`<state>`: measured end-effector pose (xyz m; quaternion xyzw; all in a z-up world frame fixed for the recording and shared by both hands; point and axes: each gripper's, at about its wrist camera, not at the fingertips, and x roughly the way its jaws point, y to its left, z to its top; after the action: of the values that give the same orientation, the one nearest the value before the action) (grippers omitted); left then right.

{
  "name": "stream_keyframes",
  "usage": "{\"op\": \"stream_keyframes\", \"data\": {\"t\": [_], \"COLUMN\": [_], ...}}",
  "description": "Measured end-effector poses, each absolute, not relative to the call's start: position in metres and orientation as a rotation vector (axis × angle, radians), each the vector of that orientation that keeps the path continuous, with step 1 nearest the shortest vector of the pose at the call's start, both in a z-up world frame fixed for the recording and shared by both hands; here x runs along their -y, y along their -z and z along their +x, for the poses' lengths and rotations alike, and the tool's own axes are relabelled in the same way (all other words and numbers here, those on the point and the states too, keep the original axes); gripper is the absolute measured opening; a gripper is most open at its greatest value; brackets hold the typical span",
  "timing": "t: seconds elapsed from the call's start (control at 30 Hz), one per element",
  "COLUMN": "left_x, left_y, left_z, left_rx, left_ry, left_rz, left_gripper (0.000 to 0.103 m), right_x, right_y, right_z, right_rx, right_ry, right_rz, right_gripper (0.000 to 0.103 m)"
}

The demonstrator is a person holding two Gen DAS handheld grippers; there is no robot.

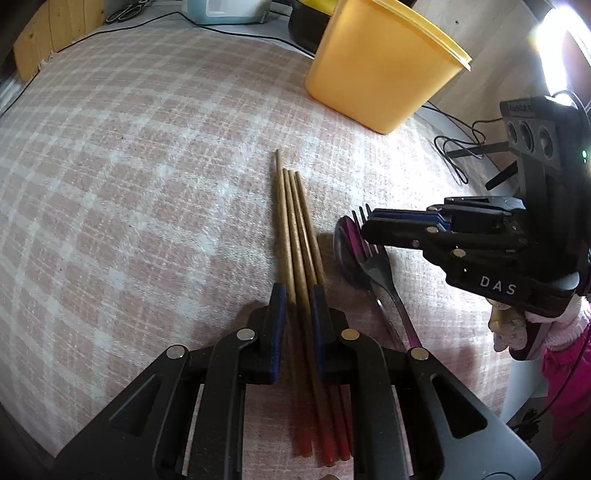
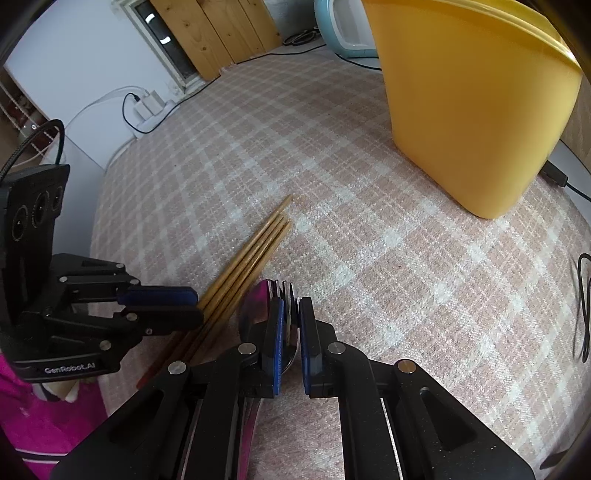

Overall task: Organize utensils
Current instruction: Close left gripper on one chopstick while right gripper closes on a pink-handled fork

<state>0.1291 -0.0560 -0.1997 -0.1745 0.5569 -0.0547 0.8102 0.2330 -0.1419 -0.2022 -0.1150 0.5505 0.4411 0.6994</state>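
Observation:
Several wooden chopsticks point(image 1: 291, 221) with red ends lie together on the pink checked cloth point(image 1: 129, 166); they also show in the right wrist view point(image 2: 255, 247). My left gripper point(image 1: 298, 295) straddles them, jaws narrowly apart around the bundle, touching or nearly so. A metal spoon point(image 1: 345, 254) and fork point(image 1: 380, 269) lie stacked just right of the chopsticks. My right gripper point(image 2: 291, 310) sits over the spoon point(image 2: 258, 306) and fork point(image 2: 290, 291) with its jaws narrowly apart around them. A yellow plastic tub point(image 1: 376, 62) stands upright beyond, also in the right wrist view point(image 2: 472, 103).
Black cables point(image 1: 458, 147) lie off the cloth's right edge. A light blue appliance point(image 2: 347, 26) and wooden boards point(image 2: 214, 33) stand at the back. A white power strip point(image 2: 147, 107) sits at the far left.

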Motion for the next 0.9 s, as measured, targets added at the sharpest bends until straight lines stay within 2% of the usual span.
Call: {"op": "stream_keyframes", "data": {"t": [0.33,0.4,0.6,0.7,0.9], "left_x": [0.047,0.05,0.057,0.059,0.068], "left_y": [0.202,0.202,0.207,0.207,0.207], "left_z": [0.137,0.14,0.149,0.153,0.161], "left_rx": [-1.207,-1.212,-1.219,-1.221,-1.227], "left_ry": [0.099,0.103,0.091,0.086,0.103], "left_rz": [-0.363,-0.343,-0.282,-0.24,-0.175], "left_gripper": [0.012,0.022,0.022,0.022,0.018], "right_x": [0.138,0.14,0.141,0.141,0.14], "right_y": [0.206,0.206,0.209,0.211,0.21], "right_z": [0.234,0.234,0.237,0.239,0.24], "right_rx": [-1.271,-1.277,-1.287,-1.292,-1.299], "right_ry": [-0.983,-0.988,-0.985,-0.984,-1.007], "right_rz": [-0.268,-0.257,-0.236,-0.215,-0.176], "right_gripper": [0.008,0.008,0.009,0.017,0.02]}}
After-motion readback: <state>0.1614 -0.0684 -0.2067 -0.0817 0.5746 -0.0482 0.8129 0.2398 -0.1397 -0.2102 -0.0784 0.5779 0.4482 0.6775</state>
